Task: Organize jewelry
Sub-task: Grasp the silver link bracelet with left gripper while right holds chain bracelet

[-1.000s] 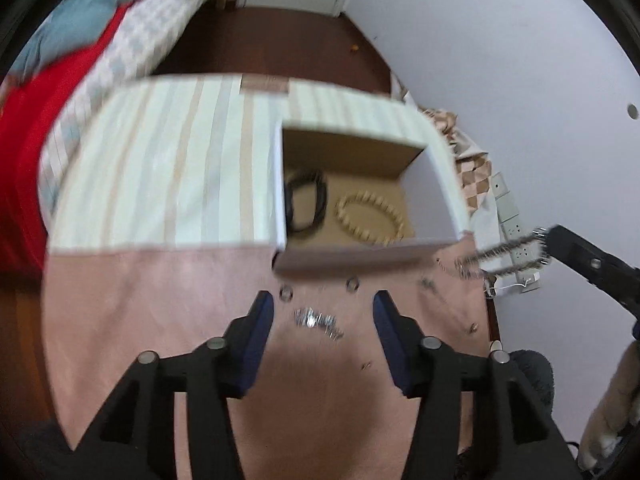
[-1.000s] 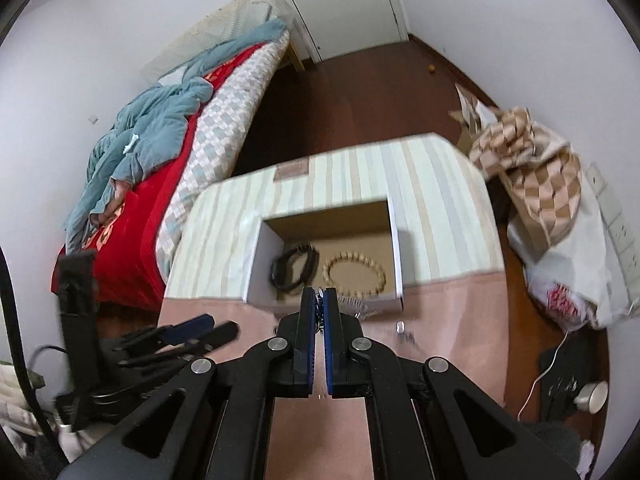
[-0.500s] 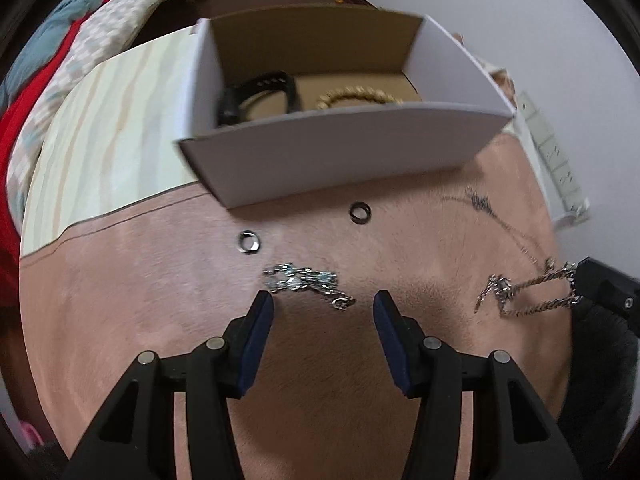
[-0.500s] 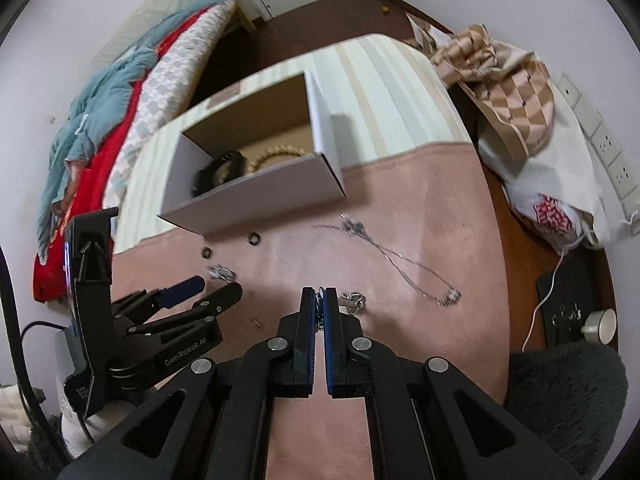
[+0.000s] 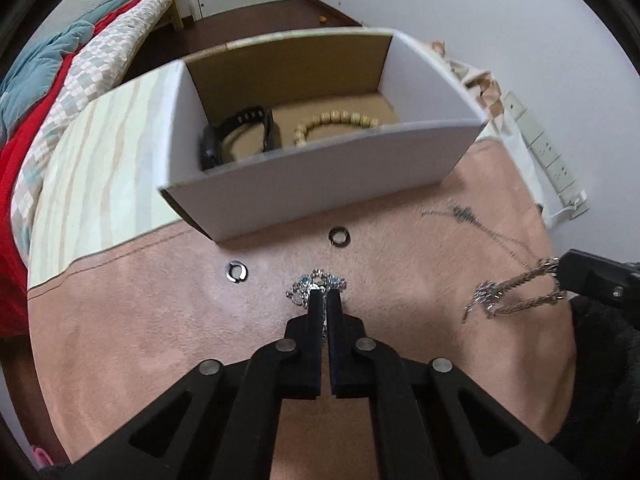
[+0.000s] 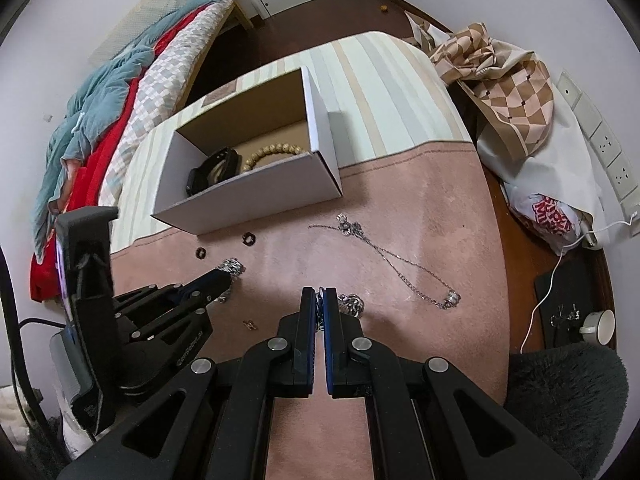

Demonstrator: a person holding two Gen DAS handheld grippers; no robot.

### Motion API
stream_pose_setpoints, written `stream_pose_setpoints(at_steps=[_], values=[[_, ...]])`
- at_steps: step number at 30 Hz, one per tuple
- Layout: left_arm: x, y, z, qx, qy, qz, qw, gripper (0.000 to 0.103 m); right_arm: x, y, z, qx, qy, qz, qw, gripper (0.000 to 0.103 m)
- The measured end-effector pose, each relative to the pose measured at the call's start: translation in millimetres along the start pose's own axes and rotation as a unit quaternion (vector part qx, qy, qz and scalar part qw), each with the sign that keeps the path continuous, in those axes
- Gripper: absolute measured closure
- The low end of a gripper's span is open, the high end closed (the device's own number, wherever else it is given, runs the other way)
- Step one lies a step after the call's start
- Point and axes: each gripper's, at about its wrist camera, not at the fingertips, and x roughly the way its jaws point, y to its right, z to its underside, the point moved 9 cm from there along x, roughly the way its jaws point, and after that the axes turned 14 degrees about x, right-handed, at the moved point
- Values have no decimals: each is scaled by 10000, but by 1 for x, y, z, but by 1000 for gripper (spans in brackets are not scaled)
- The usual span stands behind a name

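Observation:
A white cardboard box (image 5: 320, 176) (image 6: 256, 200) stands on the pink cloth and holds a black band (image 5: 236, 132) and a wooden bead bracelet (image 5: 336, 122). My left gripper (image 5: 324, 296) is shut on a silver gem bracelet (image 5: 316, 282) lying on the cloth before the box; it also shows in the right wrist view (image 6: 224, 276). My right gripper (image 6: 319, 294) is shut on a silver chain bracelet (image 5: 516, 294) (image 6: 352, 304) and holds it just above the cloth. Two dark rings (image 5: 237, 271) (image 5: 339, 236) lie near the box. A thin necklace (image 6: 400, 264) lies to the right.
A striped cloth (image 6: 380, 92) covers the table's far half. A bed with red and blue bedding (image 6: 100, 112) stands at the left. Checked fabric and a plastic bag (image 6: 520, 120) sit at the right edge. A small earring (image 6: 250, 324) lies on the cloth.
My left gripper has moved down and forward and closed on the silver gem bracelet. My right gripper has come lower toward the cloth, still holding the chain bracelet.

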Motion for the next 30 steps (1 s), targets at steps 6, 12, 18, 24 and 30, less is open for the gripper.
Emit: stream_pose_setpoints(at_steps=[6, 12, 18, 24, 30], values=[[-55, -10, -20, -88, 461, 189, 9987, 103, -23, -18, -14, -29, 135, -258, 9996, 99], [-112, -25, -62, -180, 981, 309, 9945, 103, -61, -54, -43, -187, 369, -702, 9967, 99], [-134, -41, -99, -233, 1304, 312, 9907, 103, -85, -94, -87, -500, 706, -855, 9926, 99], [-106, -39, -77, -663, 978, 784, 9899, 98, -89, -105, -106, -543, 858, -873, 9910, 99], [-41, -29, -26, -903, 110, 670, 9936, 98, -80, -80, -82, -330, 692, -896, 9930, 99]])
